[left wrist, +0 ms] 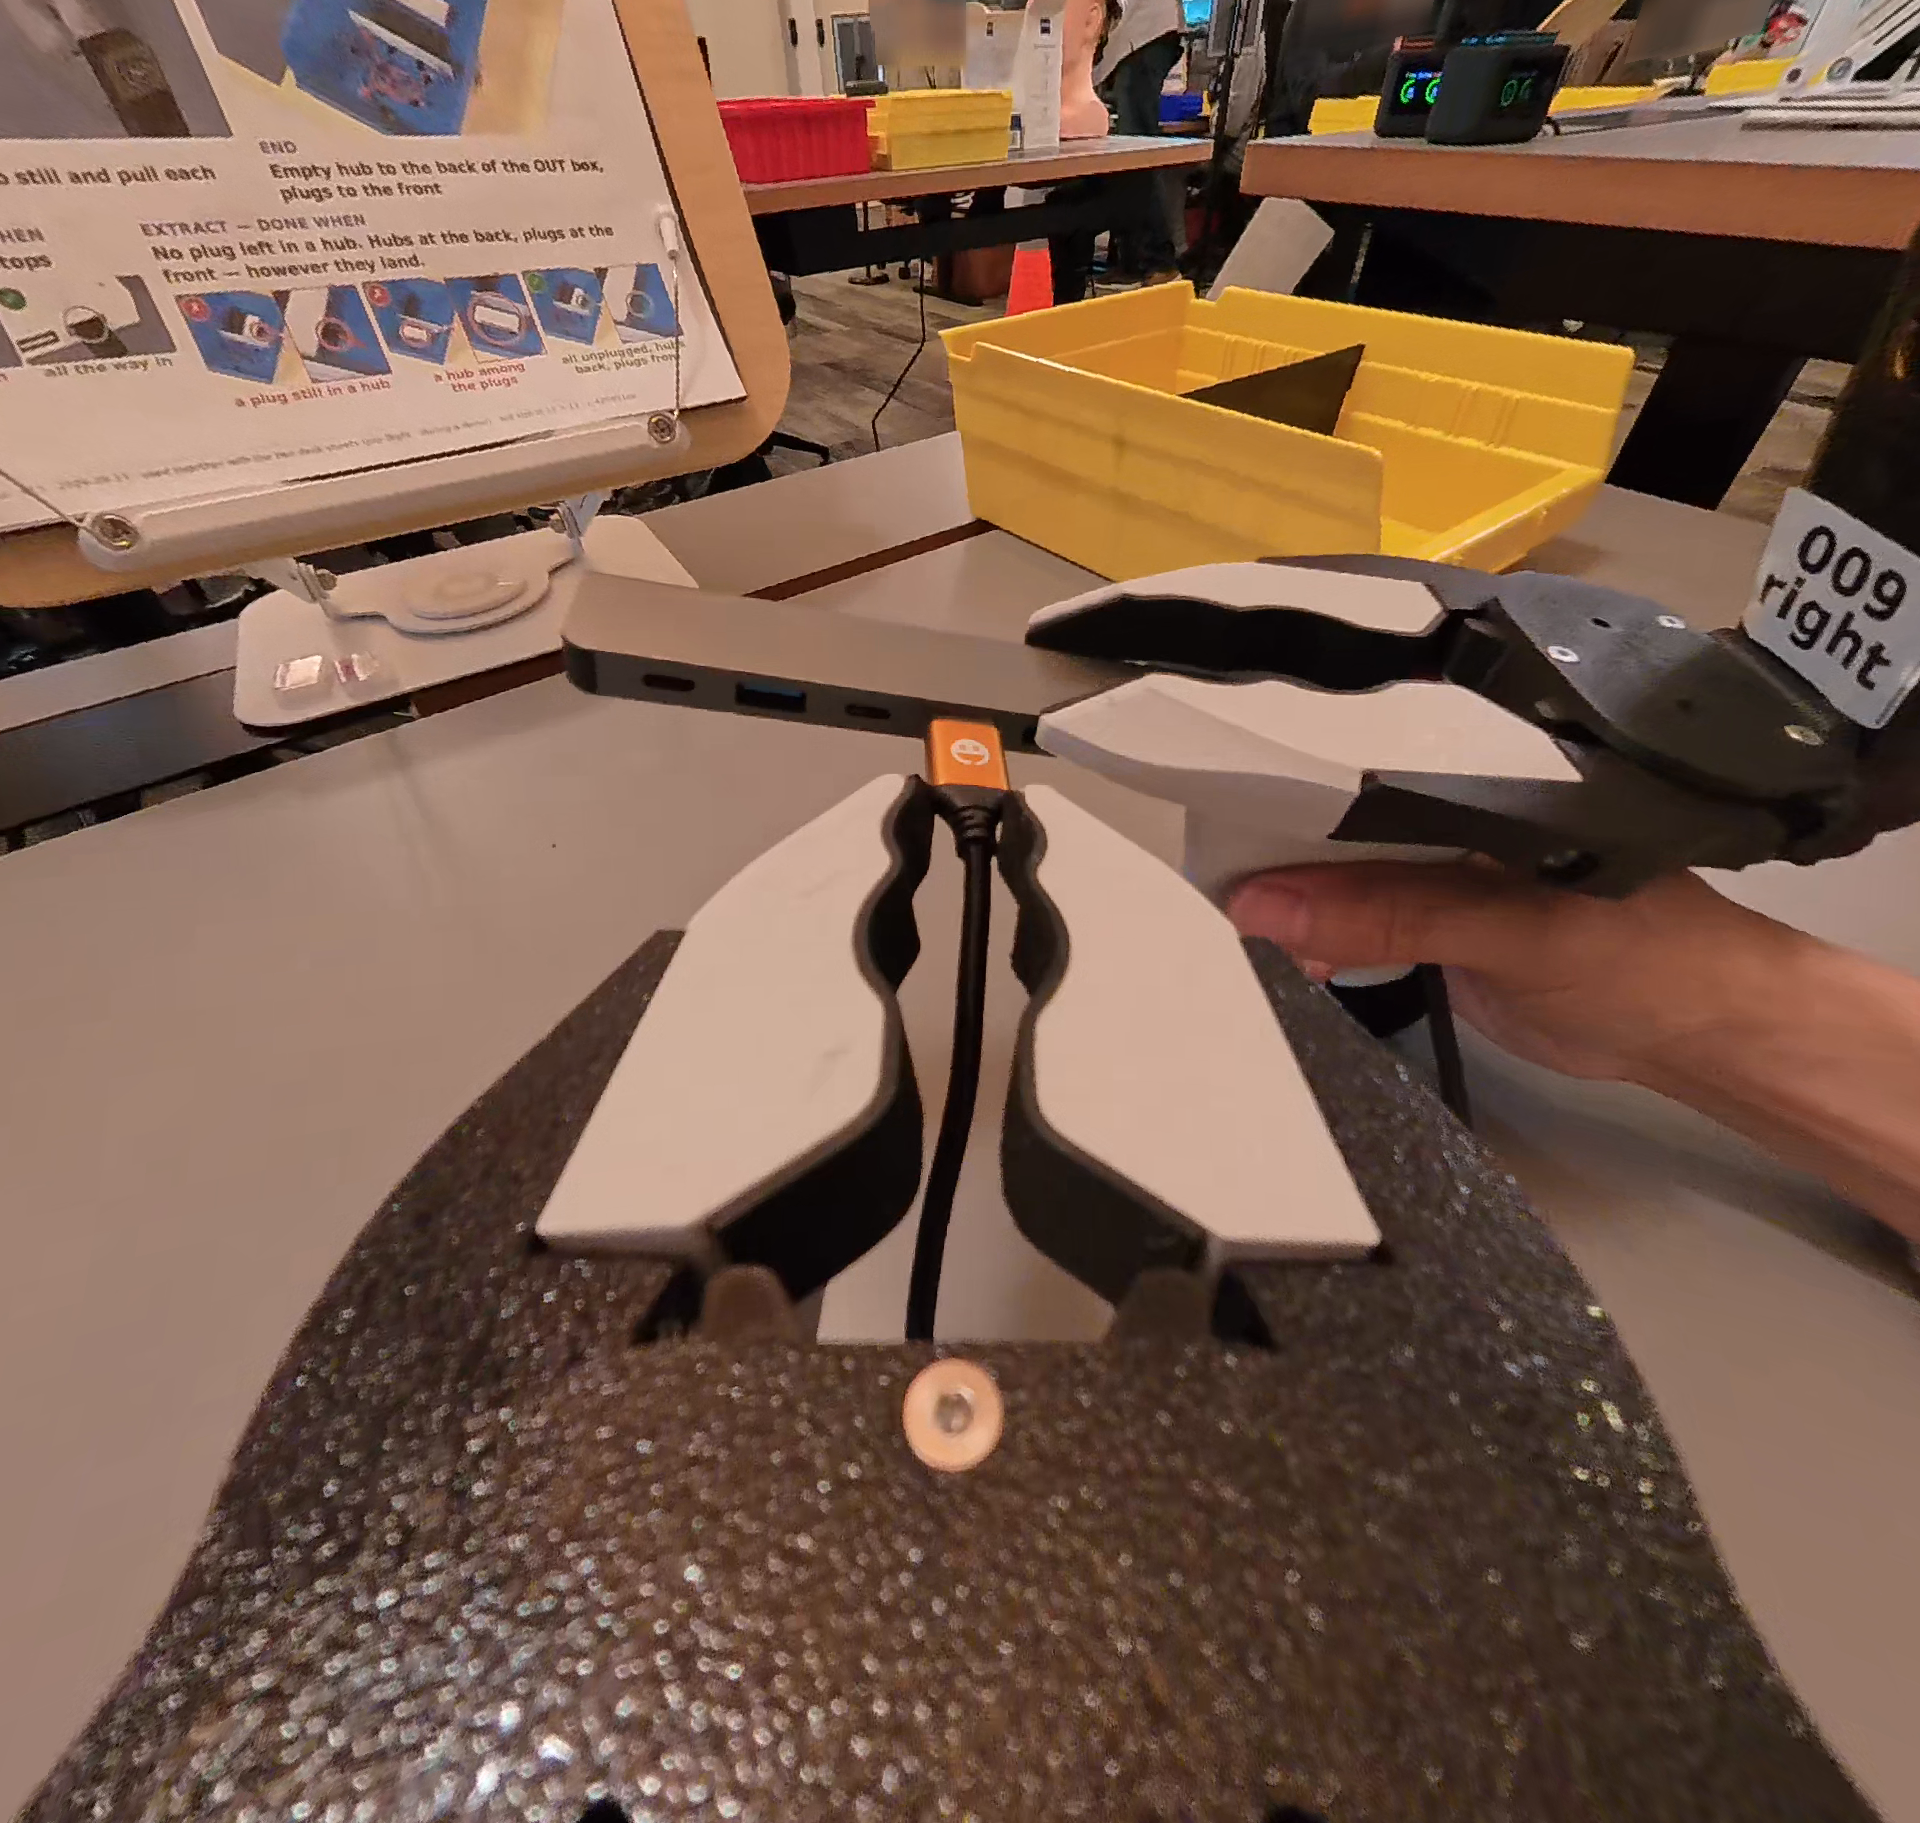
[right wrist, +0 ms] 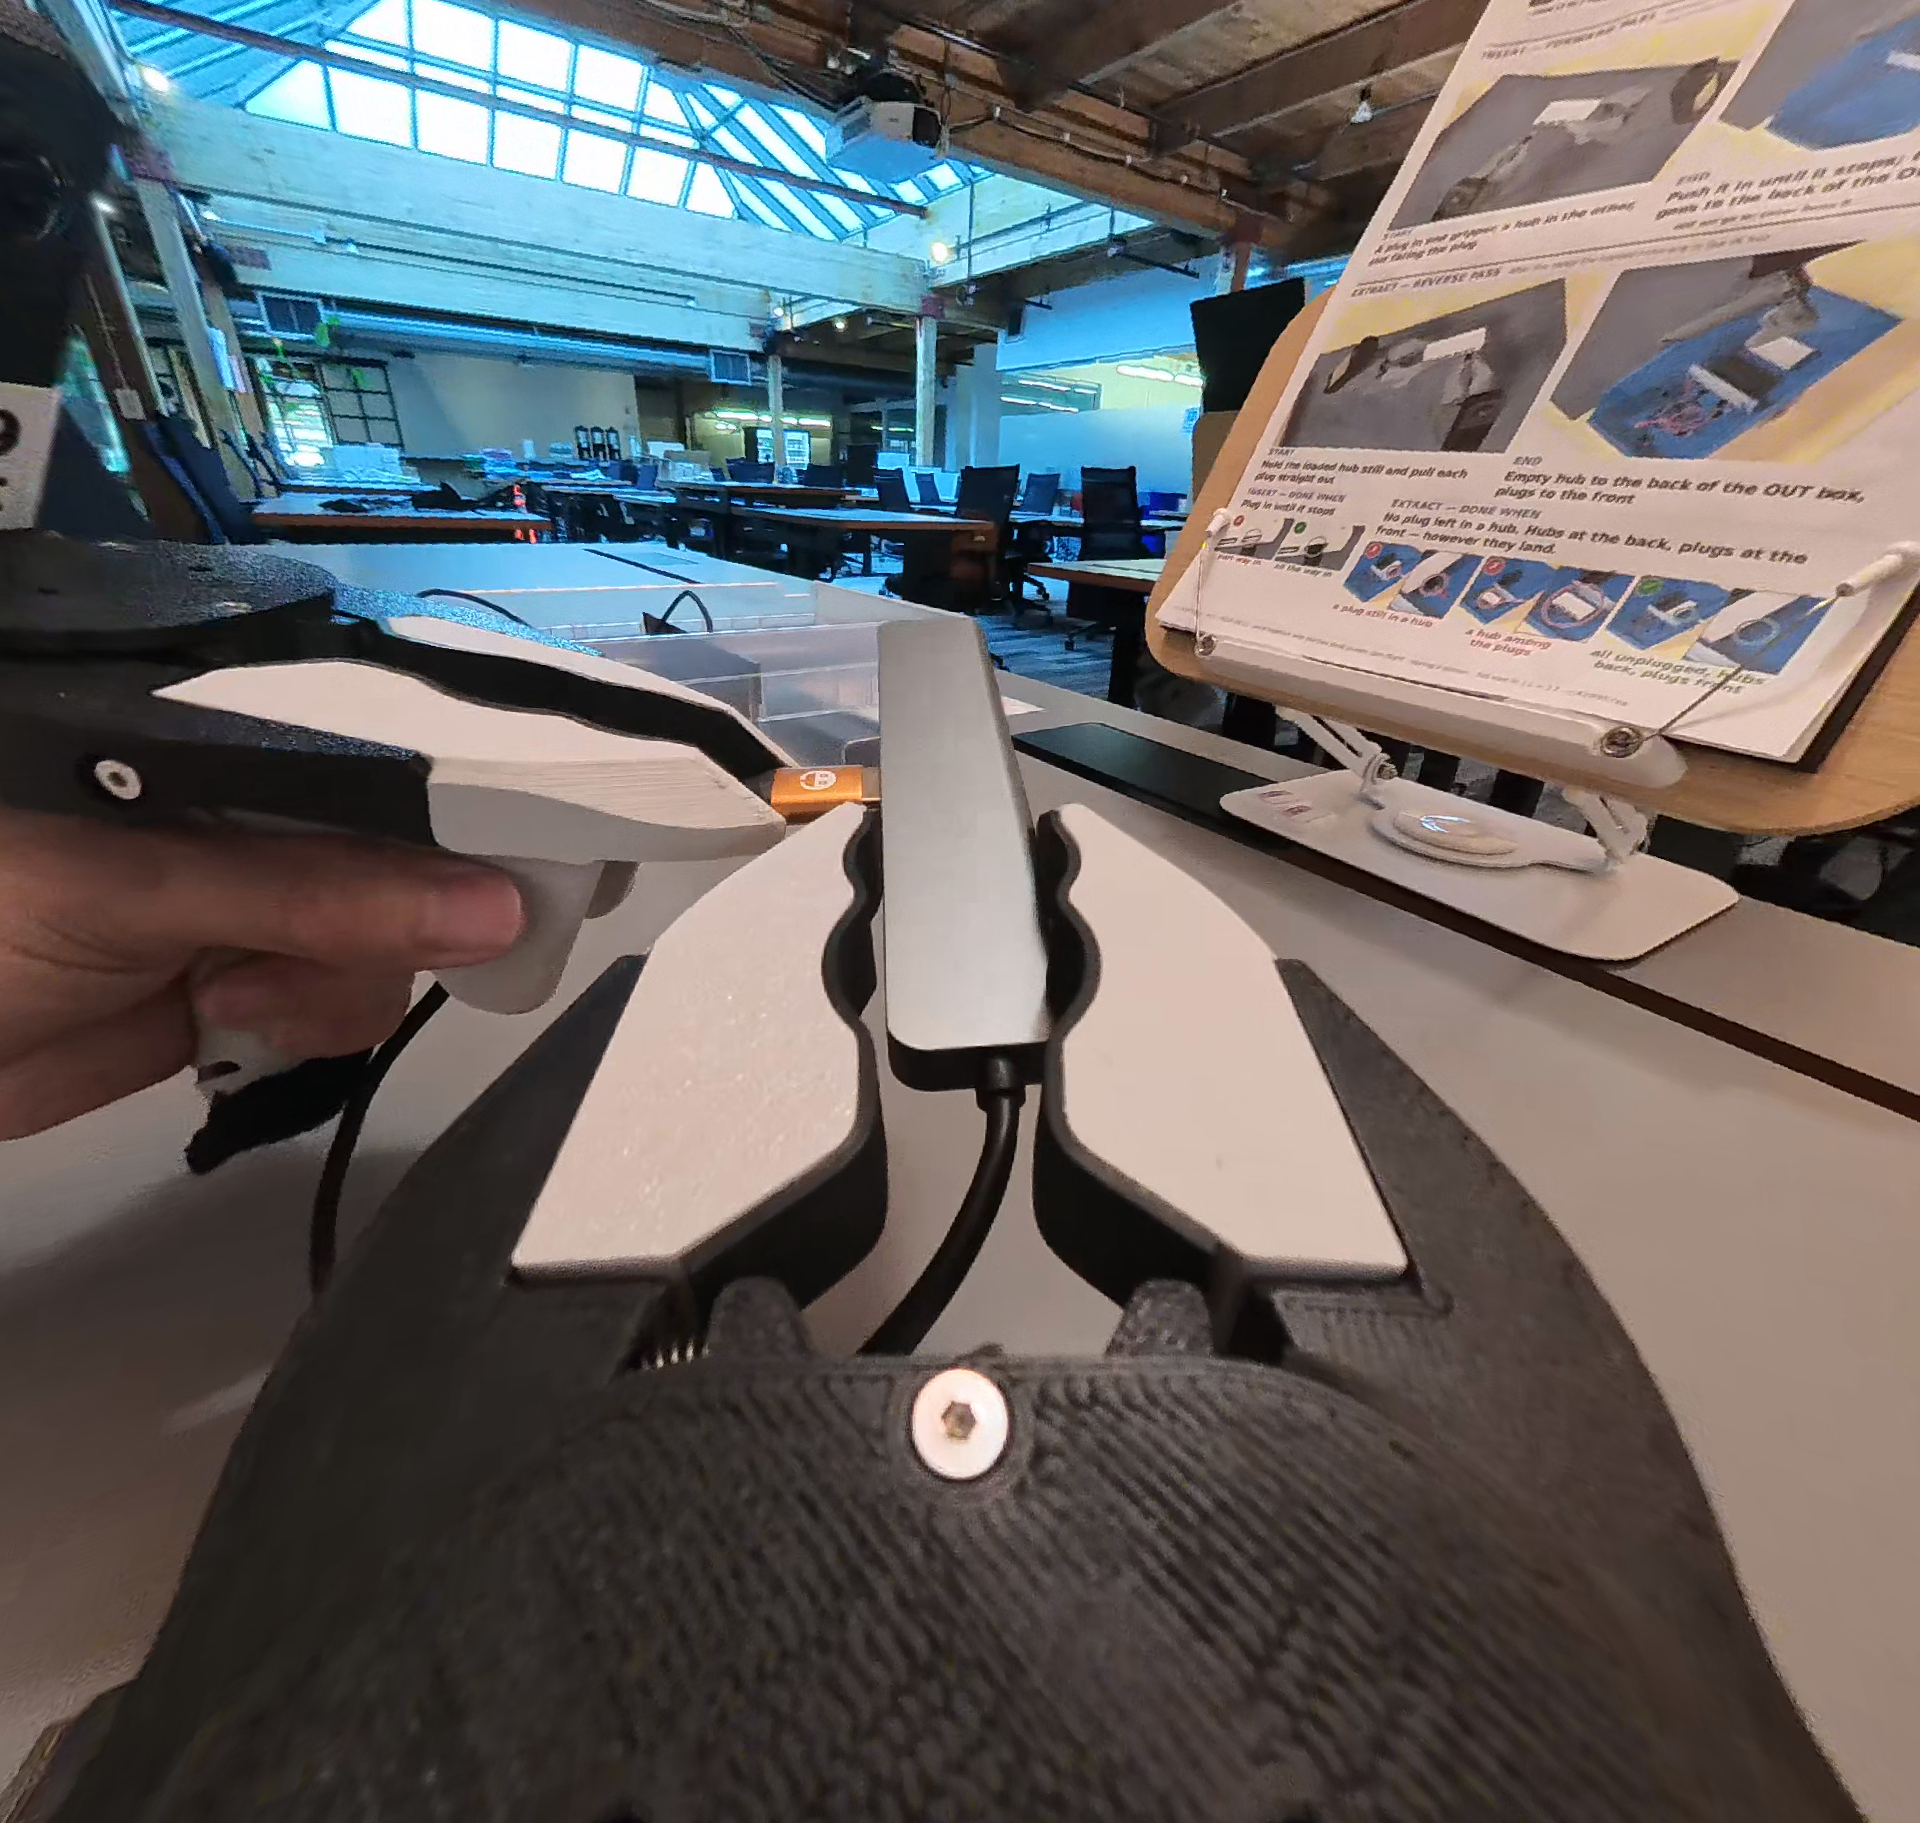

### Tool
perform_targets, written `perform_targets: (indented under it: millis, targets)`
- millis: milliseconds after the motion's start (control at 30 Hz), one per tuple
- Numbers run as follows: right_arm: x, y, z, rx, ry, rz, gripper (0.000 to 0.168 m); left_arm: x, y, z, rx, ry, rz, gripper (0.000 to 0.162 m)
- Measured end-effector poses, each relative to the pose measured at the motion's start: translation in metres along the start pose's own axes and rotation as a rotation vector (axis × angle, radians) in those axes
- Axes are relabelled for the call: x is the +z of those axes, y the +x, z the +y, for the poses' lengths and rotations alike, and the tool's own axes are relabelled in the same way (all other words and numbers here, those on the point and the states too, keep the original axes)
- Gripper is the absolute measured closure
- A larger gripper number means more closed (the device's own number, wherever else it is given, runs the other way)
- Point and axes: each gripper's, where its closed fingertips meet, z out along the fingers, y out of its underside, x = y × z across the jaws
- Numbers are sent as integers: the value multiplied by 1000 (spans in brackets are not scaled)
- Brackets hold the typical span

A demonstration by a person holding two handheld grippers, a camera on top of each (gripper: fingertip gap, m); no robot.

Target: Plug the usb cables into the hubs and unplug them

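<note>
My left gripper (left wrist: 961,807) is shut on the black cable (left wrist: 961,1046) just behind its orange USB plug (left wrist: 966,753). The plug's front meets a side port of the flat grey hub (left wrist: 779,646); none of its metal tip shows. My right gripper (right wrist: 956,823) is shut on the hub (right wrist: 940,734) near its tail end, holding it level above the table. The hub's own black cable (right wrist: 987,1181) hangs back between the fingers. In the right wrist view the left gripper (right wrist: 764,776) comes in from the left with the orange plug (right wrist: 821,784) against the hub's left side.
A yellow bin (left wrist: 1195,464) with a black divider stands at the back right of the grey table (left wrist: 312,942). A wooden stand with an instruction sheet (left wrist: 364,215) stands at the back left. A clear bin (right wrist: 748,661) lies beyond the hub. A hand (left wrist: 1507,963) holds the right gripper. My two grippers' fingertips are within a few centimetres of each other.
</note>
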Motion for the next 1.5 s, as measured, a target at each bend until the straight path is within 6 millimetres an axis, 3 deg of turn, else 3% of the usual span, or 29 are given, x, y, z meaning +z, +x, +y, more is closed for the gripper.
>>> perform_targets:
  millis: [300,433,767,1100,1267,1467,1500]
  targets:
    - [-2,-1,-3,8,23,-11,119,-3,-6,-5,-45,31,-10,149]
    - [-1,2,-2,6,16,17,132,-3,-6,-4,-66,33,15,149]
    - [3,3,8,-9,-64,66,133,1,-13,1,37,13,-50,149]
    - [4,1,10,25,-83,33,133,-1,-15,4,146,-49,2,149]
    - [5,0,12,7,-104,47,133,-1,-16,9,15,-62,19,149]
    - [4,0,12,12,-102,47,133,-2,-16,8,89,-72,-21,149]
    - [3,9,12,30,-100,100,134,-3,-16,9,77,-75,-11,149]
